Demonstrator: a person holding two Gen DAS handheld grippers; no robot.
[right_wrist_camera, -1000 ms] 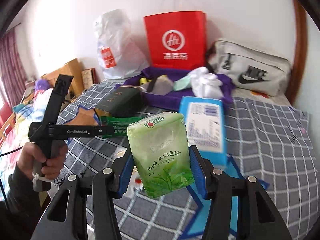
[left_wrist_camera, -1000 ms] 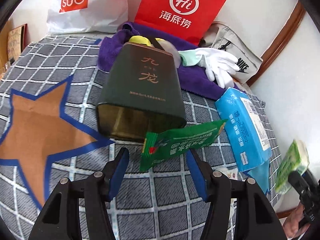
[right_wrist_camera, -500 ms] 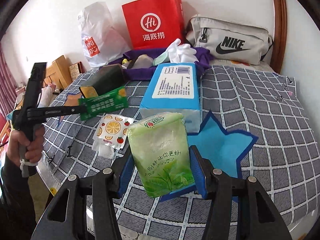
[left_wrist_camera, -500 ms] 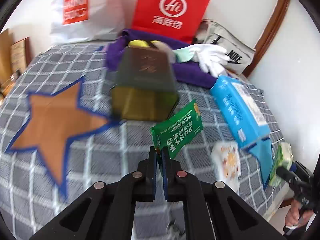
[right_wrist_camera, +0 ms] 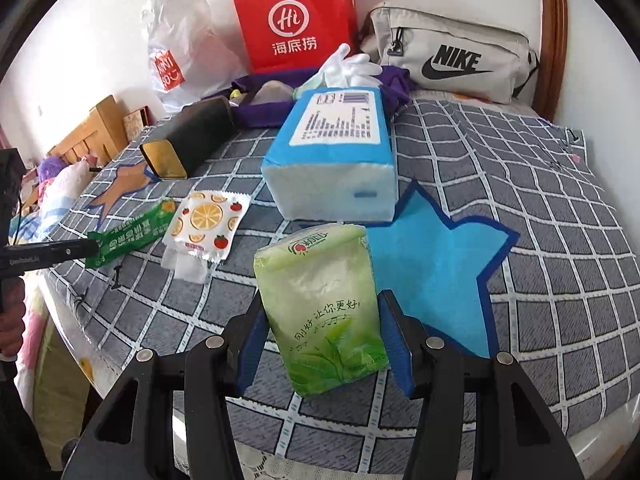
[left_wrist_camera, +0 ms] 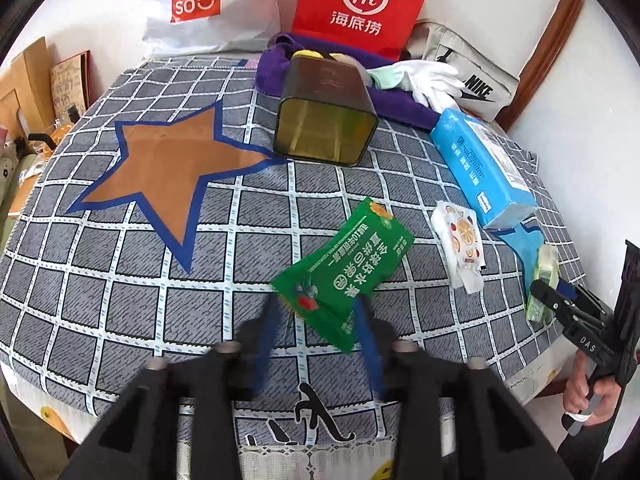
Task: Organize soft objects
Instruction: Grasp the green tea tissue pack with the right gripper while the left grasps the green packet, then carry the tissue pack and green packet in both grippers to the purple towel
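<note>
Green and flat, the sachet (left_wrist_camera: 344, 268) is lying on the checked bed (left_wrist_camera: 120, 296), its near end between the left tool's (left_wrist_camera: 320, 332) opening, blurred fingers, untouched as far as I can tell. The right tool (right_wrist_camera: 320, 336) is clamping a pale green tissue pack (right_wrist_camera: 324, 308) above the blue star (right_wrist_camera: 436, 276).

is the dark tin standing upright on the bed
No, the dark tin lies on its side on the checked bedspread, its open end facing the left wrist camera.
</note>
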